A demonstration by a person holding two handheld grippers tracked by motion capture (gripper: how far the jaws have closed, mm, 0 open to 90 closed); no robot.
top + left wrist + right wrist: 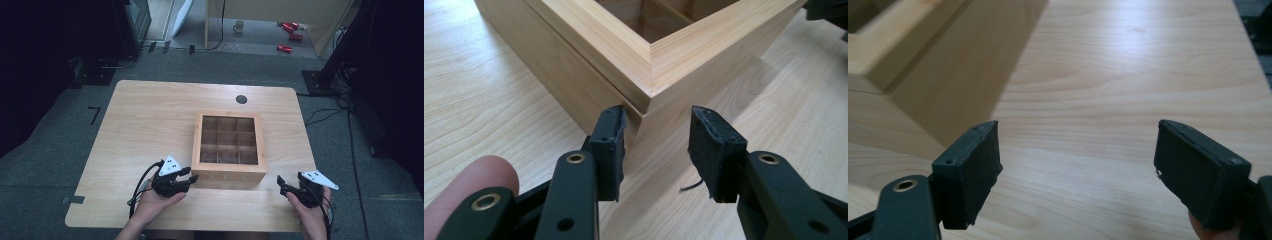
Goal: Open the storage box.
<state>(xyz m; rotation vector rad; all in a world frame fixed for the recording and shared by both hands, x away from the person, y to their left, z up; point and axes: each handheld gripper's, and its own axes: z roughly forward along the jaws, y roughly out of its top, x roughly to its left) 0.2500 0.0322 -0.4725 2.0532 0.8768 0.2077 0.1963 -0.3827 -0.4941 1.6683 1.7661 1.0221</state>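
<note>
A square wooden box (229,172) with a grid of compartments stands on the table, a little right of the middle. My left gripper (192,178) is at the box's near left corner. In the left gripper view the box corner (651,80) sits between the two pads of the left gripper (656,145). One pad (610,145) lies against the box's side just under the lid seam. The other pad (711,150) stands a little off the front face. My right gripper (283,185) hovers low over the table past the box's near right corner. In its own view the right gripper (1078,170) is wide open with nothing between the pads, and the box's side (948,75) is at the upper left.
The light wooden table (145,120) has a round black grommet (241,99) behind the box. Its near edge runs just under both hands. On the floor beyond the table are red cans (290,30), a mug (239,26), cables and dark stands.
</note>
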